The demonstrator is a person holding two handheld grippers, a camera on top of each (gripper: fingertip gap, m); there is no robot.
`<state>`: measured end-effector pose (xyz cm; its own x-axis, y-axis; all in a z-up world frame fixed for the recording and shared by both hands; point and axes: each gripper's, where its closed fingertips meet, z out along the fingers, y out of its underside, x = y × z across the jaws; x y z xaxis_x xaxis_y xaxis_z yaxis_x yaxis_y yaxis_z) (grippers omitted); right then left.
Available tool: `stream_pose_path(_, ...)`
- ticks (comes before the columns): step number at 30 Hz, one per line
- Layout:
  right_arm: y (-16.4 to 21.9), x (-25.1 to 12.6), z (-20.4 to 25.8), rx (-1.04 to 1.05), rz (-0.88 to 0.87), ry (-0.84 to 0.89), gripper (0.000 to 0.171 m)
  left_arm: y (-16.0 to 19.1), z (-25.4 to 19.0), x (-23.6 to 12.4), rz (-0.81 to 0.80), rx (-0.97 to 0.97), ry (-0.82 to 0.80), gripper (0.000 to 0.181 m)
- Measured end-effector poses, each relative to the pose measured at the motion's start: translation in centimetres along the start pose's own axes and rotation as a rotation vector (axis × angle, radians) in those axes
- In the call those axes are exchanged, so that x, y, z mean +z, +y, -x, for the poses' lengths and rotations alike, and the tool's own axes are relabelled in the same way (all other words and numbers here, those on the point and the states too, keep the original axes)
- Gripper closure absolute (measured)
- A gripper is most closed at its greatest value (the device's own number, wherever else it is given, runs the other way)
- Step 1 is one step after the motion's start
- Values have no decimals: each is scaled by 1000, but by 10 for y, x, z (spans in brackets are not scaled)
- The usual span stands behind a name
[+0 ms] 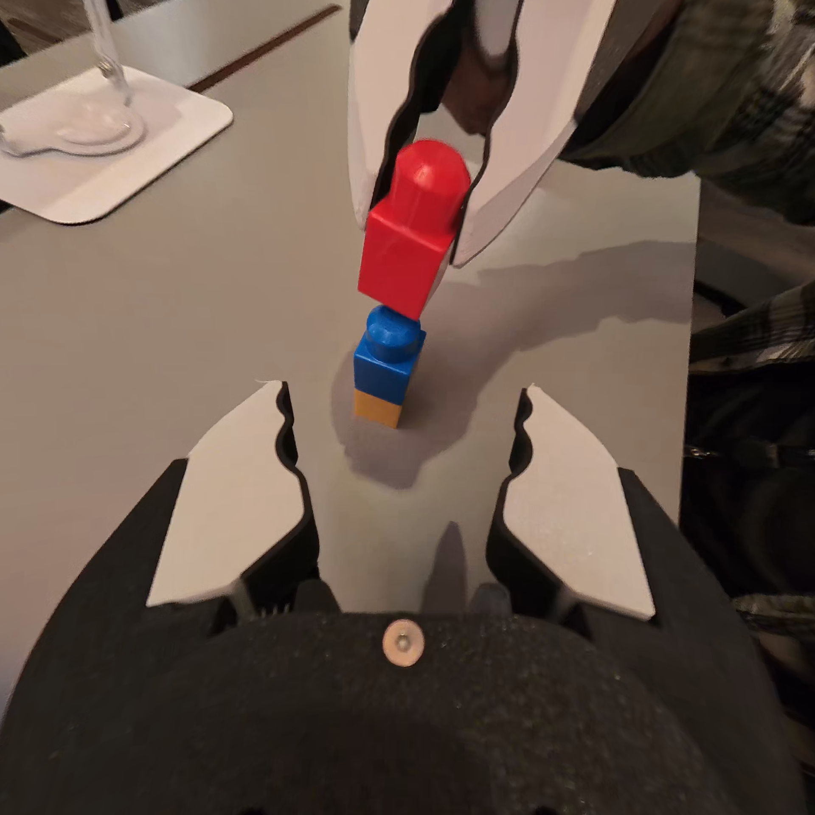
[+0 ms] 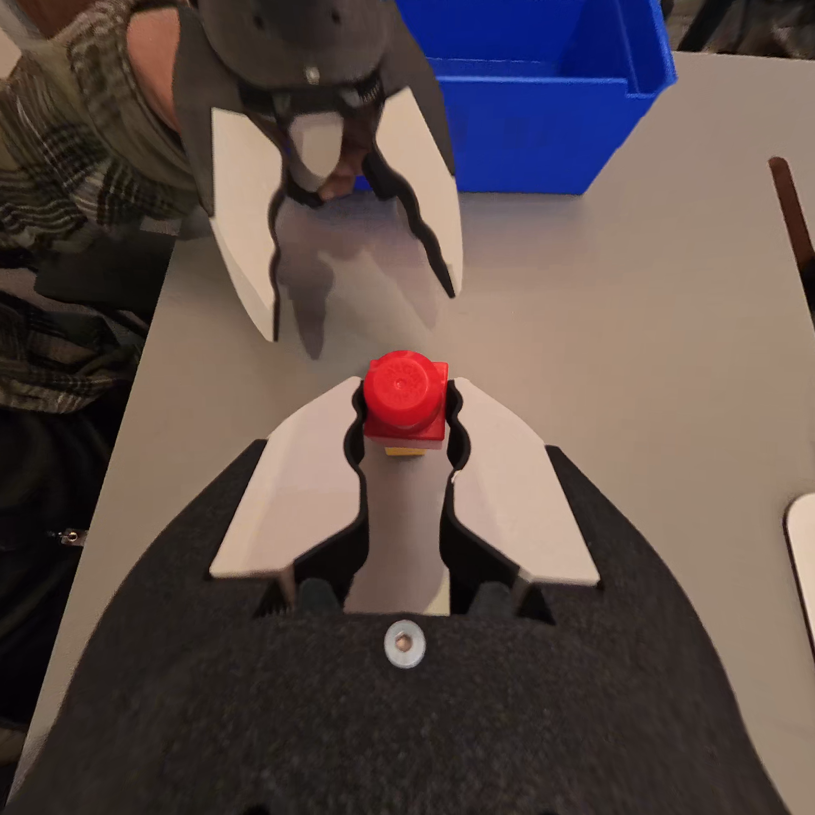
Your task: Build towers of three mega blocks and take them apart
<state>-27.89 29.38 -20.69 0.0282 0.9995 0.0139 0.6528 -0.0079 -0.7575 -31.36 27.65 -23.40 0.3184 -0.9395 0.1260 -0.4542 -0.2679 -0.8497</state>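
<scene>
While the left tool (image 1: 403,399) is held spread and empty at lower frame, the red block (image 1: 408,231) is clamped in the right tool (image 1: 414,238) at centre, tilted above the blue block (image 1: 388,361).

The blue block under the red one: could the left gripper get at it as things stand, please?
Probably yes: the left gripper is open and empty, the blue block stands just ahead with bare sides, and the right gripper only grips the red block above.

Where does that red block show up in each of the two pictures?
Left wrist view: the red block sits upper centre, pinched by the right gripper just above the blue block.
Right wrist view: red block at centre, seen from above.
Shared landmark: the yellow block at the bottom.
</scene>
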Motion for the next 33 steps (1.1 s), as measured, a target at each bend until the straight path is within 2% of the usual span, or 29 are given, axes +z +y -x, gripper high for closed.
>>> stream_pose_path(4,1,14,2,-24,71,-44,138,-6,-4,-24,-61,-10,-24,87)
stream_pose_path(8,9,26,1,-16,114,-74,138,-5,-1,-31,-71,-9,-51,88)
stream_pose_path(18,16,28,1,67,110,-76,137,-5,4,-28,-95,-23,-49,92)
stream_pose_path(31,14,28,2,36,96,-51,137,-6,-6,-15,-57,-4,-22,92)
stream_pose_path(33,12,26,-2,34,83,-23,112,-6,-6,-16,-55,-2,-28,91)
